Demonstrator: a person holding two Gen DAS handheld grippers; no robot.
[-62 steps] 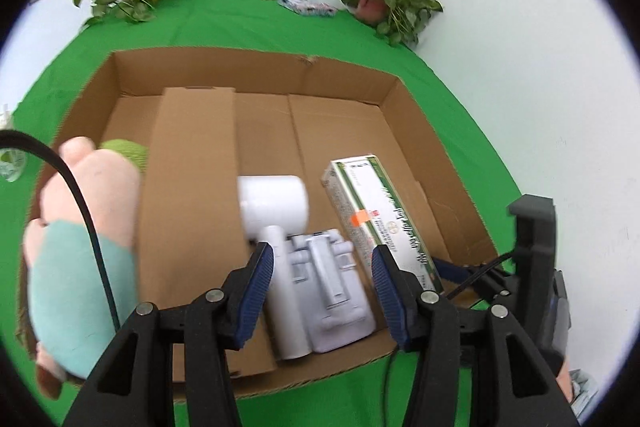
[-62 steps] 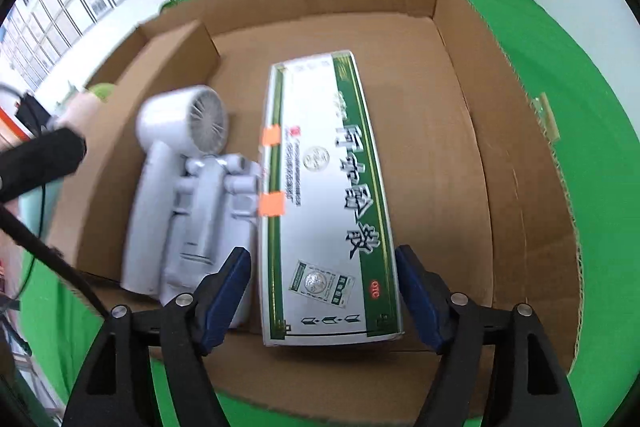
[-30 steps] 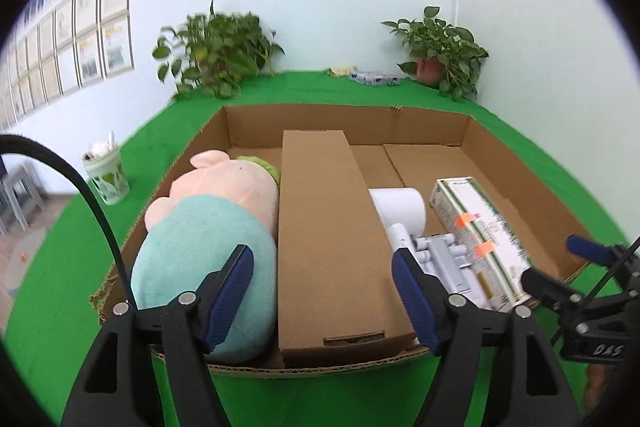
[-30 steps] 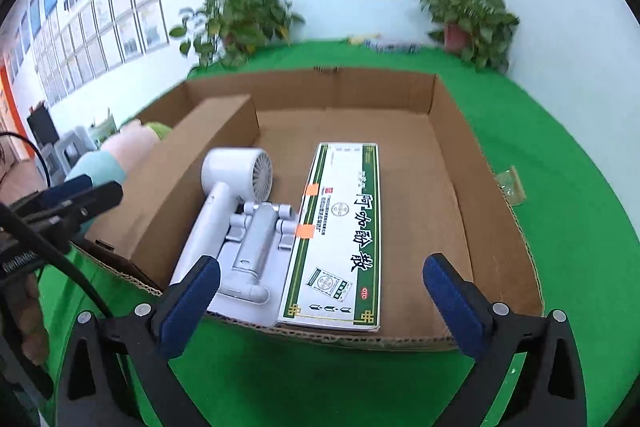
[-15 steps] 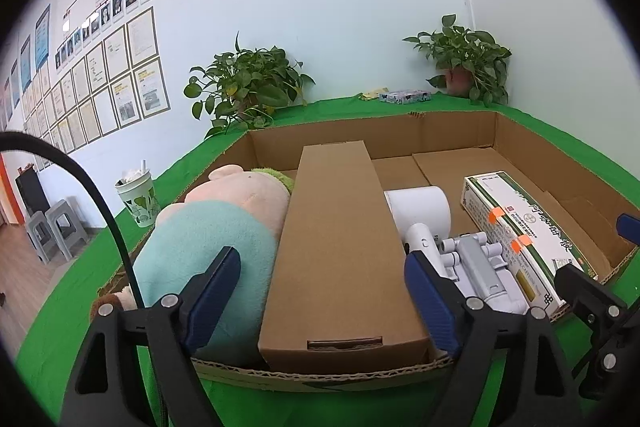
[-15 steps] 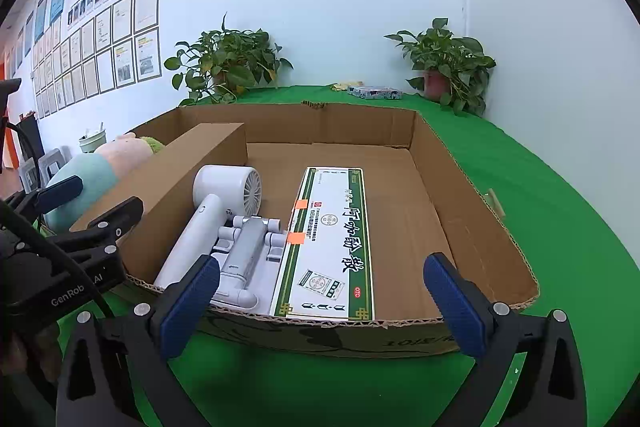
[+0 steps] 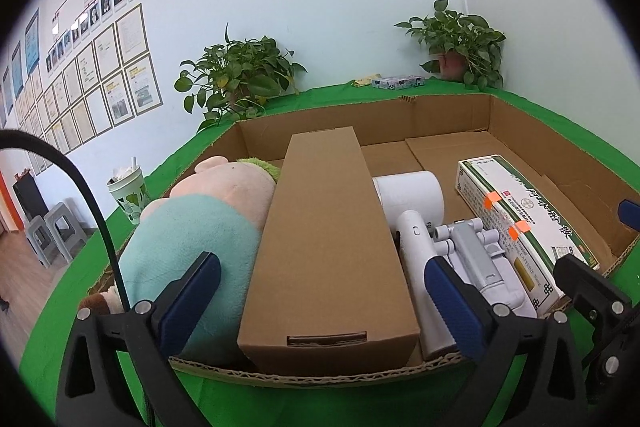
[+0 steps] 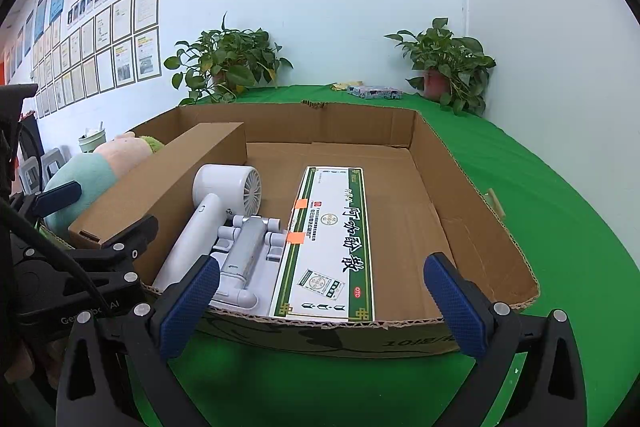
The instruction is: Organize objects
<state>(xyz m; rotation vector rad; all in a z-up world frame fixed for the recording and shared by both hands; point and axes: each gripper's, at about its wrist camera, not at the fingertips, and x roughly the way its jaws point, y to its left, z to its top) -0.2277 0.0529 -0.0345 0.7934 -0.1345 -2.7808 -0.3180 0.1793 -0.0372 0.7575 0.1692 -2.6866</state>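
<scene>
Carton tray (image 8: 472,195): it sits on the green table (image 8: 560,235), just ahead of both my claws, and everything is packed inside it.
Long brown box (image 7: 332,235): lying lengthwise in the tray, dead centre between my left fingers but beyond their tips.
Plush toy (image 7: 188,239): wedged against the brown box's left side, behind my left claw's left finger.
White hair dryer (image 8: 216,211): right of the brown box, touching the grey plastic part (image 8: 248,247).
Green-and-white carton (image 8: 332,243): flat beside that part, ahead of my right claw.
Left claw (image 7: 320,295): jaws opening, already wide, nothing gripped.
Right claw (image 8: 320,295): spread wide too (empty), short of the tray's near wall.
</scene>
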